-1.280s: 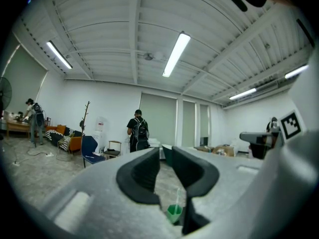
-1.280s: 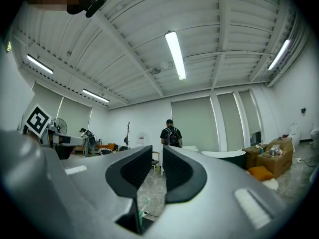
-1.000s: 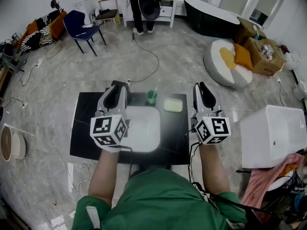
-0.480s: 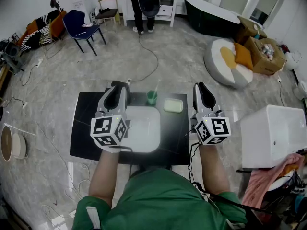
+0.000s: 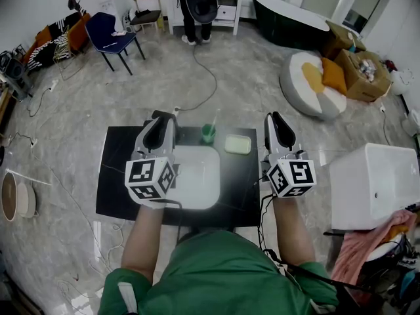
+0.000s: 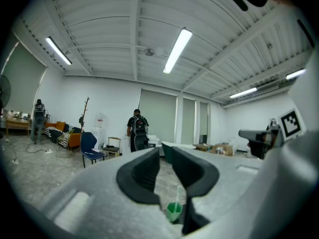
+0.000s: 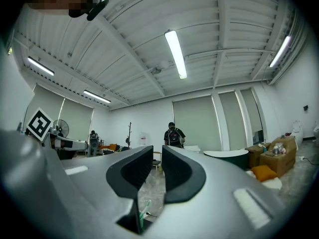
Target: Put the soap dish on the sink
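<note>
In the head view a pale green soap dish [image 5: 237, 144] lies flat on the black counter [image 5: 118, 176], behind and to the right of the white sink basin [image 5: 197, 176]. A green cup [image 5: 207, 134] with a toothbrush stands at the back between basin and dish; it also shows low between the left jaws [image 6: 174, 211]. My left gripper [image 5: 161, 118] [image 6: 165, 156] hovers over the basin's left side, shut and empty. My right gripper [image 5: 274, 118] [image 7: 157, 156] hangs over the counter's right edge, to the right of the dish, shut with nothing held. The dish is out of both gripper views.
A white box-shaped unit [image 5: 374, 182] stands right of the counter, with a pink cloth [image 5: 367, 254] below it. A cable [image 5: 203, 77] runs across the marble floor behind. Farther back are a blue chair [image 5: 111, 35], a standing person [image 5: 197, 5], a dark bathtub [image 5: 289, 21] and a round cushion [image 5: 312, 84].
</note>
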Demonstrator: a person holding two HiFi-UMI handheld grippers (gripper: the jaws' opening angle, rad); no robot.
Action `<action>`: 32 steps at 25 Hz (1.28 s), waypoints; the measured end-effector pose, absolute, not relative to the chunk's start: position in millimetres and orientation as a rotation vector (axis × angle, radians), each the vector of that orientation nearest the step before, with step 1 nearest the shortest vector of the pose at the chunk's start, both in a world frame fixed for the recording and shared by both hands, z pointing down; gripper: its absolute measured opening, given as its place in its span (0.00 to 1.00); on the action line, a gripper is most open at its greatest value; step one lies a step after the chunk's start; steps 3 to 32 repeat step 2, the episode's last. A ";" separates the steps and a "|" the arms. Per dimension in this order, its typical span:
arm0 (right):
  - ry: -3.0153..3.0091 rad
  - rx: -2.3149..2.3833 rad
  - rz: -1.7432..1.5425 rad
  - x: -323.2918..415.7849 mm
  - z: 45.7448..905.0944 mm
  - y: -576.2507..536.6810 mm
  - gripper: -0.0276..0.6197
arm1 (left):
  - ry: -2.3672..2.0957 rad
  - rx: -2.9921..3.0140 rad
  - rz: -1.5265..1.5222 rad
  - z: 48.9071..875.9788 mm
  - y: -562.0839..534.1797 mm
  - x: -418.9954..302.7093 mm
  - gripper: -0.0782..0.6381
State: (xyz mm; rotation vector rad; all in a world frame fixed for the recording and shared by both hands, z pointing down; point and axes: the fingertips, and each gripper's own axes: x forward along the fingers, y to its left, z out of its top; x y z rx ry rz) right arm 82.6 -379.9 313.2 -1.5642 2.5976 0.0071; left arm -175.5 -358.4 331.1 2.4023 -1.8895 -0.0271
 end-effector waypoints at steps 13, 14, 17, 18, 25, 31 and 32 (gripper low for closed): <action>2.599 -1.566 0.008 82.1 314.7 -382.0 0.13 | -1.888 2.404 -0.027 332.2 -360.8 -175.5 0.21; 2.599 -1.566 0.008 82.1 314.7 -382.0 0.13 | -1.888 2.404 -0.027 332.2 -360.8 -175.5 0.21; 2.599 -1.566 0.008 82.1 314.7 -382.0 0.13 | -1.888 2.404 -0.027 332.2 -360.8 -175.5 0.21; 2.599 -1.566 0.008 82.1 314.7 -382.0 0.13 | -1.888 2.404 -0.027 332.2 -360.8 -175.5 0.21; 2.599 -1.566 0.008 82.1 314.7 -382.0 0.13 | -1.888 2.404 -0.027 332.2 -360.8 -175.5 0.21; 2.599 -1.566 0.008 82.1 314.7 -382.0 0.13 | -1.888 2.404 -0.027 332.2 -360.8 -175.5 0.21; 2.599 -1.566 0.008 82.1 314.7 -382.0 0.13 | -1.888 2.404 -0.027 332.2 -360.8 -175.5 0.21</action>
